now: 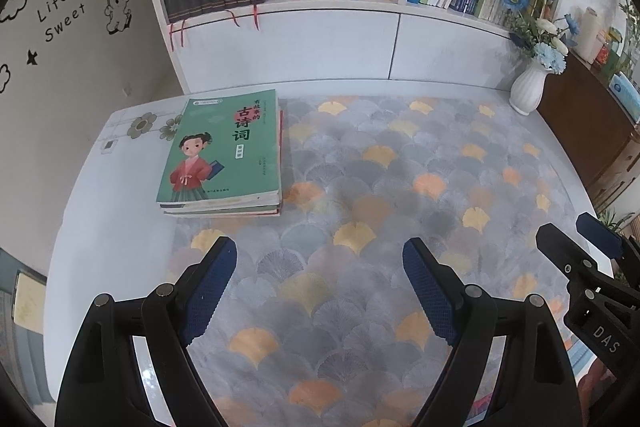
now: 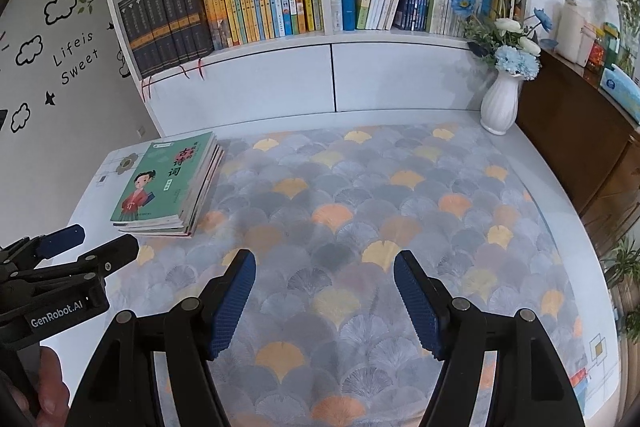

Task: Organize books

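Stack of books (image 1: 224, 163), green cover with a drawn child on top, lies flat at left centre of the left wrist view, on the far left part of the table (image 1: 100, 227); its right edge overlaps the leaf-patterned mat (image 1: 380, 187), its left side sits on bare white tabletop. Same stack (image 2: 168, 183) shows at left centre of the right wrist view, spines fanned slightly. Left gripper (image 1: 318, 287) at bottom centre of its view, angled down over the mat, fingers well apart, nothing between them, short of the stack's near edge. Right gripper (image 2: 325, 301) likewise tilted down over open mat, jaws apart and empty, the gap narrower than the left's. Each tool appears in the other's view: the right one at lower right edge, the left one at lower left, with part of a hand (image 2: 48, 383) beneath. Mat centre and right stand open. White vase (image 1: 528, 89) with blue flowers at upper right, by the table's far corner. Bookshelf (image 1: 280, 15) runs along the top, rows of upright books.
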Motion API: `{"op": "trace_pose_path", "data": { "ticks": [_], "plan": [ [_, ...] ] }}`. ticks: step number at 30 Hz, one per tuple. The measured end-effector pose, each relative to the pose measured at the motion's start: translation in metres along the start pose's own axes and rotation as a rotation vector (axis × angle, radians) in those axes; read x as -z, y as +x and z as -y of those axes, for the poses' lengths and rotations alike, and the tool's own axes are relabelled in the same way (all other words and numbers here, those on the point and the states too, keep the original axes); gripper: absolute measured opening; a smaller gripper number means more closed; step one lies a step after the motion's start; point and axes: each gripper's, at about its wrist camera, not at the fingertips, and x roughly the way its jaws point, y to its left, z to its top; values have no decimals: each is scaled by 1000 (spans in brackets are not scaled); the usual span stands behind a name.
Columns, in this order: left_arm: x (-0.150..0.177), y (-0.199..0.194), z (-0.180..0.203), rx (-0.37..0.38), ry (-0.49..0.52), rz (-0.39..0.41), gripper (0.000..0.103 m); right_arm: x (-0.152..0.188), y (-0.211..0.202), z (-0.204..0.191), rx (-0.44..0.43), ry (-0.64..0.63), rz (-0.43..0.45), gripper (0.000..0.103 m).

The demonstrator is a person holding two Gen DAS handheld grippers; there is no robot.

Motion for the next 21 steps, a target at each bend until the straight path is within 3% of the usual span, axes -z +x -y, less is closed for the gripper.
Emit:
{"op": "trace_pose_path", "data": {
  "ticks": [8, 21],
  "plan": [
    [-7, 6, 3, -5, 10, -11, 84, -1, 5, 11, 19, 34, -6, 70],
    [-30, 4, 29, 6, 102, 36, 84, -12, 7, 35, 61, 107, 6, 70]
  ]
}}
